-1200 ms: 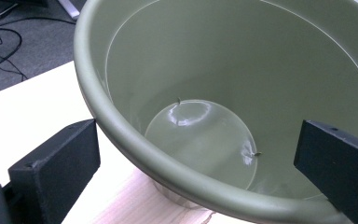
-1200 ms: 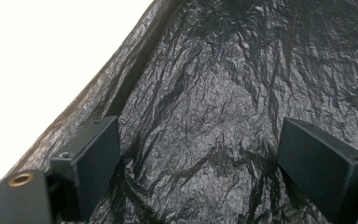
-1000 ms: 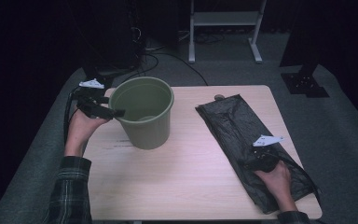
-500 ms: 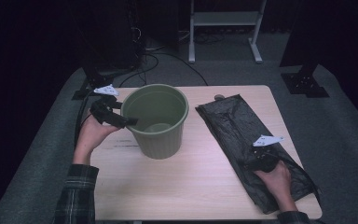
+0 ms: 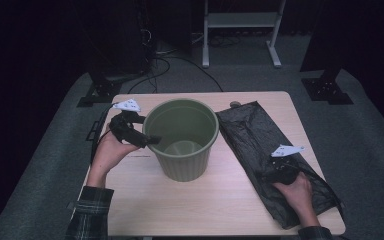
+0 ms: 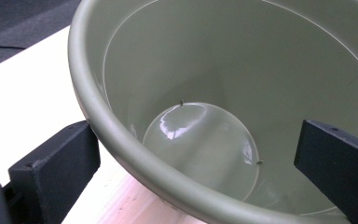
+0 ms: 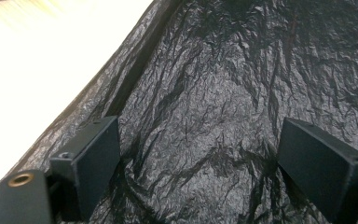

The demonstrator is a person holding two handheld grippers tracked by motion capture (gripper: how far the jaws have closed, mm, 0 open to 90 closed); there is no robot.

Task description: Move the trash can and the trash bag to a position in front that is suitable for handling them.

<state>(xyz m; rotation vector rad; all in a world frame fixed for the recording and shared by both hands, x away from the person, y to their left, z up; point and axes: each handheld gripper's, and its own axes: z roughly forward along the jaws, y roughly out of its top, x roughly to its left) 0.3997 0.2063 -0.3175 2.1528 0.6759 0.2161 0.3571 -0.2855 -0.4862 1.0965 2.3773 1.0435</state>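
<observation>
2 wide-open hand-held grippers: left hand-held gripper (image 5: 152, 140) astride bucket (image 5: 182, 150) rim, right hand-held gripper (image 5: 275, 170) low over black bag (image 5: 250, 135).

Dim dark surroundings, bright tabletop glare, soft focus

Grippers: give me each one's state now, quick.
Left gripper: open, jaws astride the rim of the green bucket, one outside, one inside.
Right gripper: open, over the black plastic bag, holding nothing.
</observation>
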